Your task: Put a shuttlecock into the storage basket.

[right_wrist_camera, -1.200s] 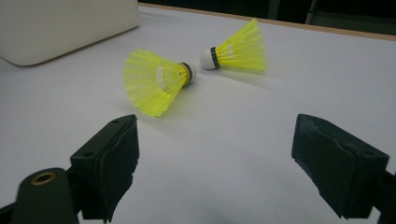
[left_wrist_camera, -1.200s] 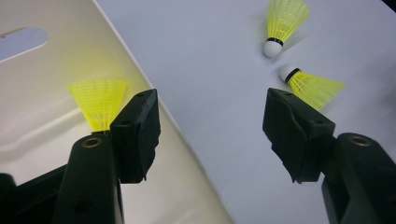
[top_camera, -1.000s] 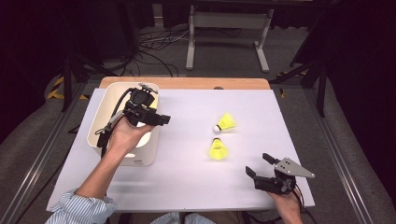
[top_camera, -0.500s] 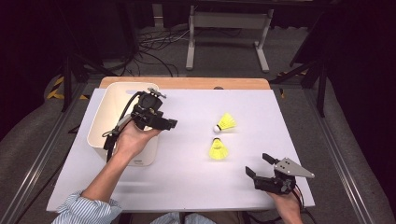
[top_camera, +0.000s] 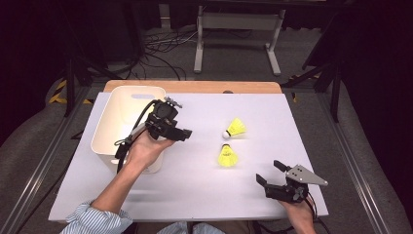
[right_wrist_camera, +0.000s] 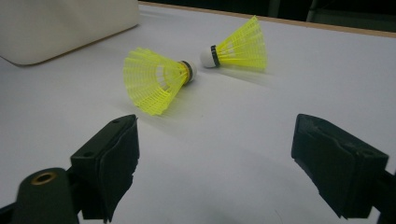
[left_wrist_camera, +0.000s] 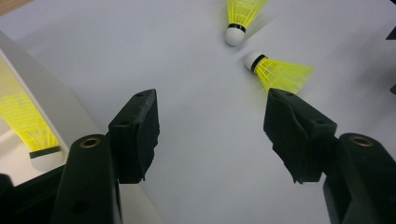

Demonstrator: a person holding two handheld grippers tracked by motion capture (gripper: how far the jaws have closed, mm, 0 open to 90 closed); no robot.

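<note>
With both the left claw (top_camera: 181,132) and right claw (top_camera: 271,173) wide open and empty, a careless approach could knock the 2 light shuttlecocks (top_camera: 228,156) rolling across the counter (top_camera: 195,185).

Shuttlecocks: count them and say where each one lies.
3. Two lie on the white table sheet between the tongs: the farther shuttlecock and the nearer shuttlecock. A third shuttlecock lies inside the white bin. More may be hidden in the bin.
</note>
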